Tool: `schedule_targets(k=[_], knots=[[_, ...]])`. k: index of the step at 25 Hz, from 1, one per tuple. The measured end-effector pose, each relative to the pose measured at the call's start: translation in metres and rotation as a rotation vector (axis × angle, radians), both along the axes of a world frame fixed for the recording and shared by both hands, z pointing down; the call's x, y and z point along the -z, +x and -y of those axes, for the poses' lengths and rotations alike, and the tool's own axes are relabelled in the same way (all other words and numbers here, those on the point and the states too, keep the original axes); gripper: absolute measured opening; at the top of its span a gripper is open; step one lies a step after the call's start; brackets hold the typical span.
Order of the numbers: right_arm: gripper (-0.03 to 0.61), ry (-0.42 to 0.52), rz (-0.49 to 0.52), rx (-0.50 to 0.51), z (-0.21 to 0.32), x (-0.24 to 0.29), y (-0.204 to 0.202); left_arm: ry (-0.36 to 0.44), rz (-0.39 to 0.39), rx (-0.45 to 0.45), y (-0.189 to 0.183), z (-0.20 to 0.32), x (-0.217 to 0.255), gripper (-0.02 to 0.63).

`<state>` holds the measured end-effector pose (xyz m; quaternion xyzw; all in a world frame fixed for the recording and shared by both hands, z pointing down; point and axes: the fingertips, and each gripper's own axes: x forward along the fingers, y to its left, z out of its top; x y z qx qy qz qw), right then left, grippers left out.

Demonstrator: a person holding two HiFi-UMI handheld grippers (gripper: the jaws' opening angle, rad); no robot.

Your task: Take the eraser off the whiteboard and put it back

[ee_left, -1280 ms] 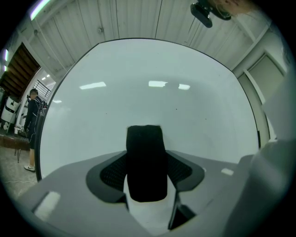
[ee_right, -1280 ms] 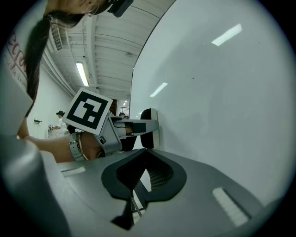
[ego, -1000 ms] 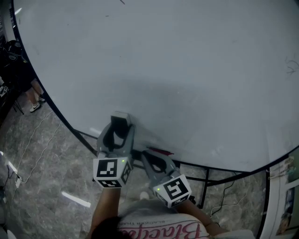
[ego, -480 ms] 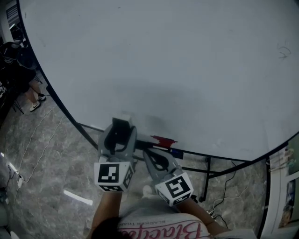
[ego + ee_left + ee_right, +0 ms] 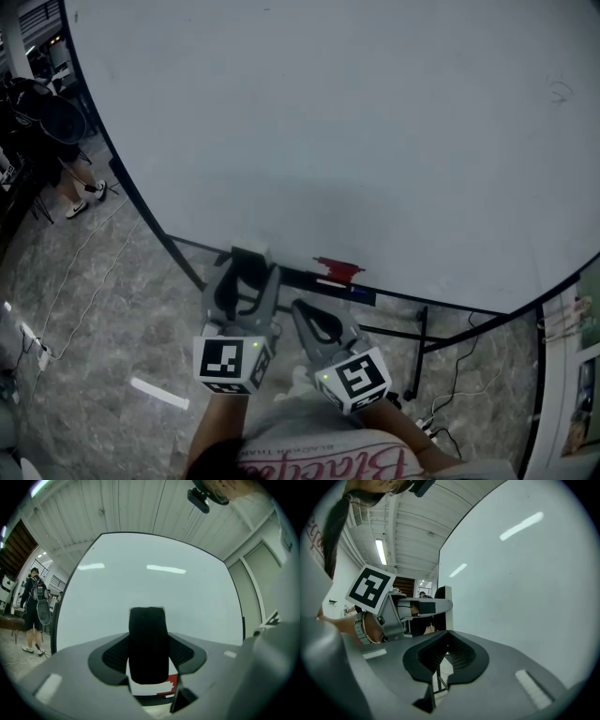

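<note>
The eraser [image 5: 249,250], black felt on a white back, stands upright between the jaws of my left gripper [image 5: 248,261], which is shut on it. In the left gripper view the eraser [image 5: 148,644] fills the gap, its black face toward the camera, with the whiteboard [image 5: 150,588] a short way behind it. The whiteboard [image 5: 356,122] fills the upper part of the head view. My right gripper [image 5: 303,309] hangs just to the right, shut and empty. From the right gripper view [image 5: 443,656] the eraser [image 5: 443,606] shows at the left gripper's tip.
A red object [image 5: 337,269] and a blue marker [image 5: 362,293] lie on the board's tray [image 5: 300,277]. The stand's dark legs [image 5: 417,342] reach down at the right. A person [image 5: 66,150] stands at the far left; cables [image 5: 66,309] run across the marble floor.
Both grippers have drawn back from the whiteboard, and the eraser has come away from its surface with the left gripper. The tray and red object have come into view.
</note>
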<state>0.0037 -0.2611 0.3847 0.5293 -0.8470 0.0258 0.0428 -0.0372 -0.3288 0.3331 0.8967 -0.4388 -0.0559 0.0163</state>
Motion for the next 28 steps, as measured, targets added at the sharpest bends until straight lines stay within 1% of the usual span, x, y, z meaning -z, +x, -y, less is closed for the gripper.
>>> schedule_targets(k=[3, 12, 15, 18, 22, 28], knots=[[0.002, 0.001, -0.002, -0.003, -0.004, 0.0, -0.003, -0.004, -0.021, -0.01, -0.003, -0.005, 0.001, 0.235], [0.002, 0.001, 0.001, -0.027, -0.007, 0.001, 0.001, -0.016, -0.022, -0.005, -0.004, -0.005, 0.0, 0.235], [0.002, 0.011, 0.004, -0.034, -0.003, 0.003, 0.005, 0.003, -0.009, 0.003, -0.001, 0.0, 0.004, 0.235], [0.002, 0.021, 0.006, -0.046, 0.004, 0.006, 0.011, 0.027, 0.002, 0.002, 0.005, 0.009, 0.011, 0.235], [0.002, 0.03, 0.011, -0.06, 0.018, 0.007, 0.021, 0.036, 0.011, -0.004, 0.014, 0.025, 0.014, 0.235], [0.002, 0.043, 0.005, -0.072, 0.038, 0.01, 0.034, 0.016, 0.052, -0.013, 0.031, 0.056, 0.008, 0.235]])
